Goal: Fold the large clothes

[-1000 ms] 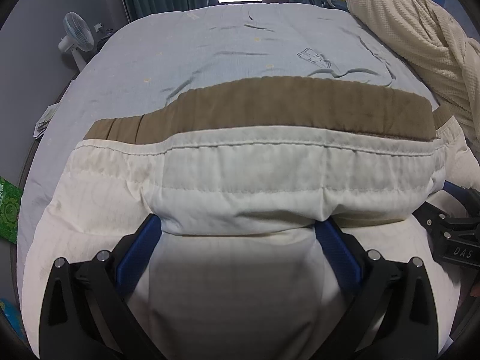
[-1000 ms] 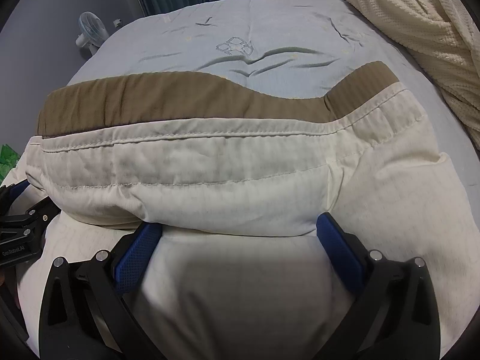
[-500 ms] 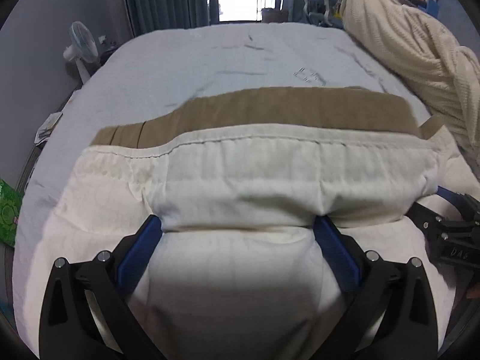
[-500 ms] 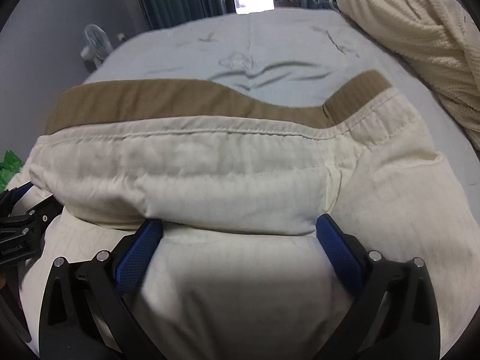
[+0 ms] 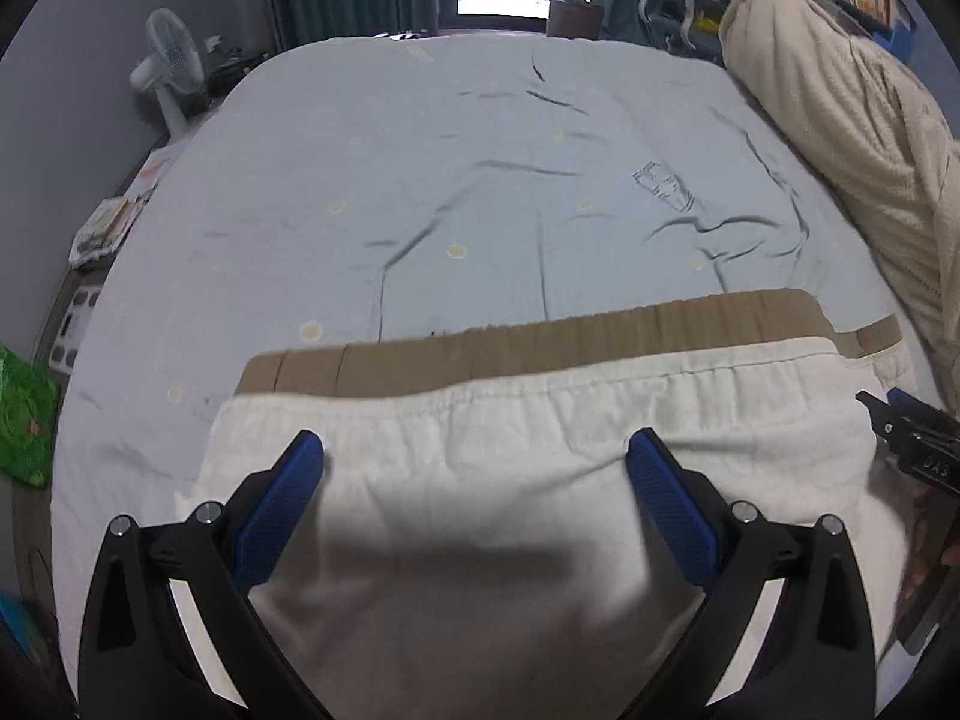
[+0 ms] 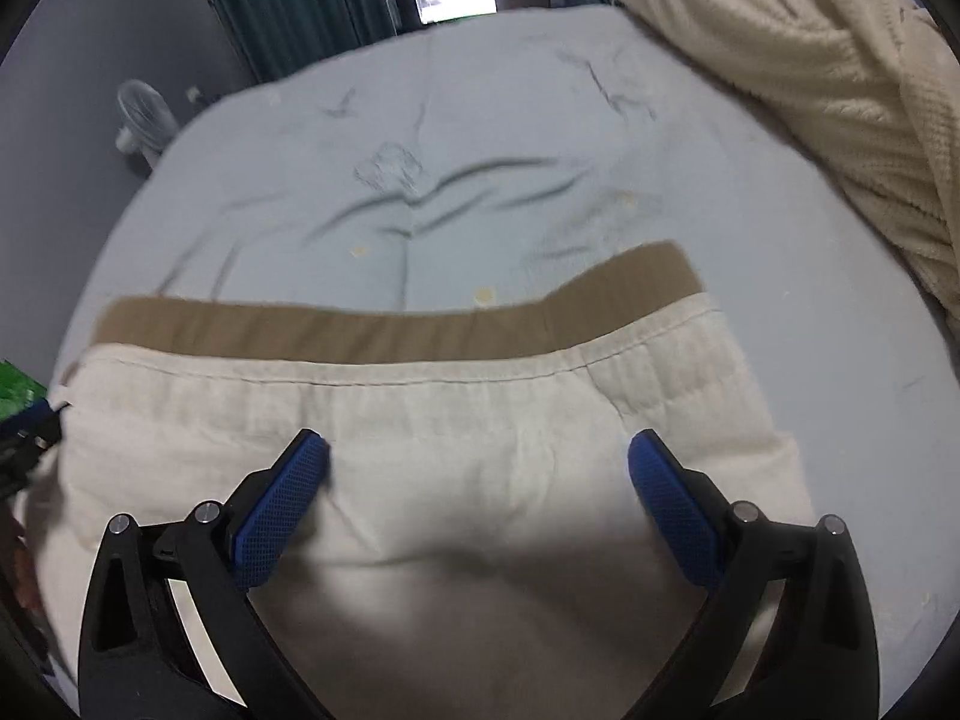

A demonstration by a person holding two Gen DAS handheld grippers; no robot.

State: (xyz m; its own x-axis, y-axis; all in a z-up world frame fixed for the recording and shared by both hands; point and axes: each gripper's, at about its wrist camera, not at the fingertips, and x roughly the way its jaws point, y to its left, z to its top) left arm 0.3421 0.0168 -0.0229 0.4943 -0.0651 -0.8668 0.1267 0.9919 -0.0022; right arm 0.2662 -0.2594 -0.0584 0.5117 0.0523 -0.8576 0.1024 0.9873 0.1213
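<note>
Cream garment (image 5: 540, 438) with a tan band (image 5: 540, 342), folded over itself, lying on the pale blue bed (image 5: 480, 180) just beside a cream knit blanket (image 5: 840, 138). Left gripper (image 5: 474, 459) and right gripper (image 6: 477, 459) both spread wide above the cream cloth, holding nothing. Possibly trousers, though hard to tell through the blur.

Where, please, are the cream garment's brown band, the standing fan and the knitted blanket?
brown band (image 5: 540, 342), left wrist view, middle of the strip.
standing fan (image 5: 174, 54), left wrist view, its round head.
knitted blanket (image 6: 798, 54), right wrist view, its bunched top.
</note>
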